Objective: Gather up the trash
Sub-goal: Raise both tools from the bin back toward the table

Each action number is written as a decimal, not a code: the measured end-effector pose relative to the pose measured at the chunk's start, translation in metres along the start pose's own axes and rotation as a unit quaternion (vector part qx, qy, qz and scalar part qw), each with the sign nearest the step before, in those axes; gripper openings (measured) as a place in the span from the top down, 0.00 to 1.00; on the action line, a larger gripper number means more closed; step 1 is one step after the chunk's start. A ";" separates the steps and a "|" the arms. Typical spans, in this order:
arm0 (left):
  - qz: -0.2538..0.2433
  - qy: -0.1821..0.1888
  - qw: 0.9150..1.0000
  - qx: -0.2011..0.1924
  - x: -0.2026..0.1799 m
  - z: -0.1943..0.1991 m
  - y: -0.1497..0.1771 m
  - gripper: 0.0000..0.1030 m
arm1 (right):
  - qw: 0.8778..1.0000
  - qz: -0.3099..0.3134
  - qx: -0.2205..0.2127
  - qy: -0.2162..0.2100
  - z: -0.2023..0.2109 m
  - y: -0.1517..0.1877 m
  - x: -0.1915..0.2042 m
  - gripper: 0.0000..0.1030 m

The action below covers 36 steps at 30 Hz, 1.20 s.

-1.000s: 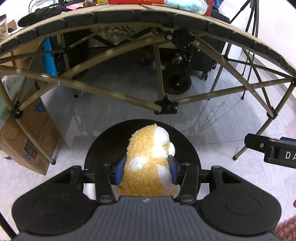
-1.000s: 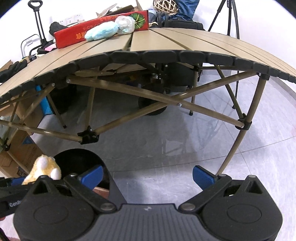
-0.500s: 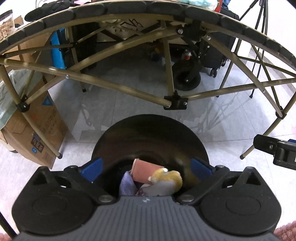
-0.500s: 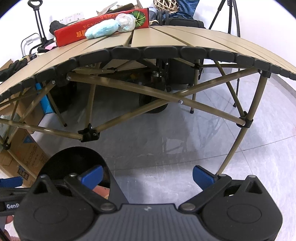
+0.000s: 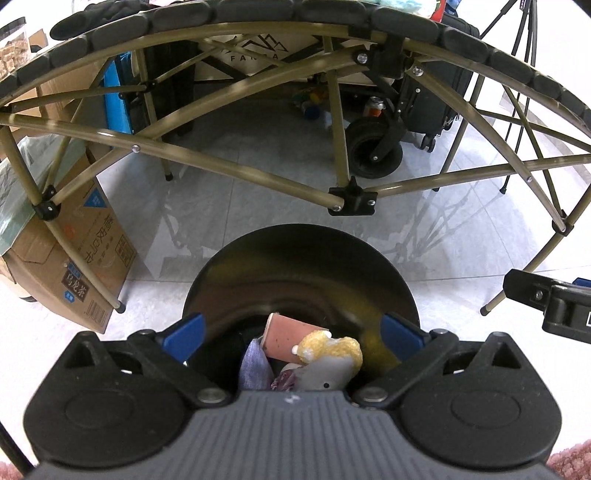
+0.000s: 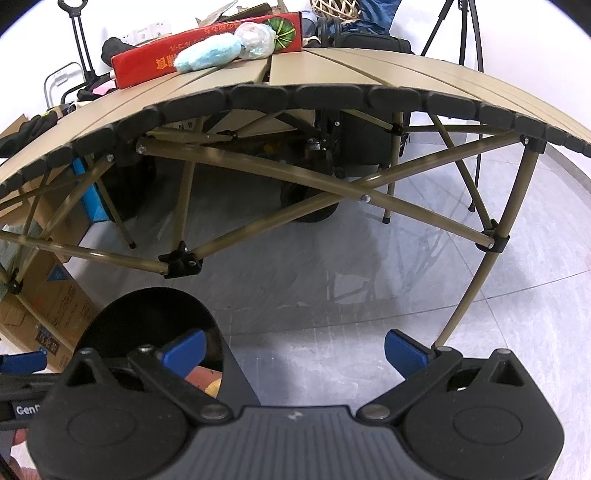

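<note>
My left gripper (image 5: 293,332) is open and empty above a round black trash bin (image 5: 301,258) on the floor. Inside the bin lie a yellow-and-white plush toy (image 5: 332,350), a pink cup (image 5: 286,338), a purple cloth (image 5: 253,363) and a grey item (image 5: 325,376). My right gripper (image 6: 295,349) is open and empty over the floor, just right of the same bin (image 6: 147,317). On the tan folding table (image 6: 351,74) sit a blue wad (image 6: 208,53) and a crumpled clear plastic ball (image 6: 255,38) beside a red box (image 6: 177,59).
The table's crossed metal legs (image 5: 351,201) stand just beyond the bin. A cardboard box (image 5: 77,266) stands at the left. A wheeled cart and black suitcase (image 5: 436,96) are under the table. A tripod (image 6: 469,29) stands at the far right.
My left gripper opened and let go of the plush toy, which dropped into the bin. The right gripper rose slightly and stayed open.
</note>
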<state>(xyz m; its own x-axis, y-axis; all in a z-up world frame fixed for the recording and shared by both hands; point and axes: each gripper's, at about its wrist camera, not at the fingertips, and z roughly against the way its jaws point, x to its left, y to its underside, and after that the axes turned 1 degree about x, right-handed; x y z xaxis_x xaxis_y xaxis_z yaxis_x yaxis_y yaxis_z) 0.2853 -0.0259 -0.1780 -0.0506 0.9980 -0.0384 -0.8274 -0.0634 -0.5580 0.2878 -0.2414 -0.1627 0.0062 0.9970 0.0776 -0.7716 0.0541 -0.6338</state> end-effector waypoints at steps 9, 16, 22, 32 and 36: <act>0.004 0.009 1.000 -0.008 0.001 0.012 -0.002 0.00 | 1.000 0.000 -0.003 -0.004 0.002 0.000 0.001 0.00; 0.007 0.018 0.999 -0.032 0.004 0.032 -0.006 0.00 | 0.999 0.001 -0.029 -0.025 0.020 -0.002 0.002 0.00; 0.001 0.021 0.997 -0.071 0.007 0.057 -0.009 0.00 | 0.995 0.015 -0.081 -0.050 0.049 -0.005 0.007 0.00; -0.013 0.016 0.987 -0.159 0.009 0.099 -0.016 0.00 | 0.978 0.029 -0.186 -0.094 0.097 -0.012 0.005 0.00; -0.016 0.012 0.982 -0.187 0.006 0.110 -0.023 0.00 | 0.969 0.030 -0.226 -0.092 0.107 -0.021 0.002 0.00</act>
<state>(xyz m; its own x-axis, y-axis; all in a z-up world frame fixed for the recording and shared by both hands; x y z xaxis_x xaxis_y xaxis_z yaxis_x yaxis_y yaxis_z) 0.2429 -0.0179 -0.0742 -0.0106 0.9994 -0.0320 -0.5649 -0.0324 -0.8245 0.2362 -0.2466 -0.0670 -0.1745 0.9746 0.1400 -0.4102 0.0573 -0.9102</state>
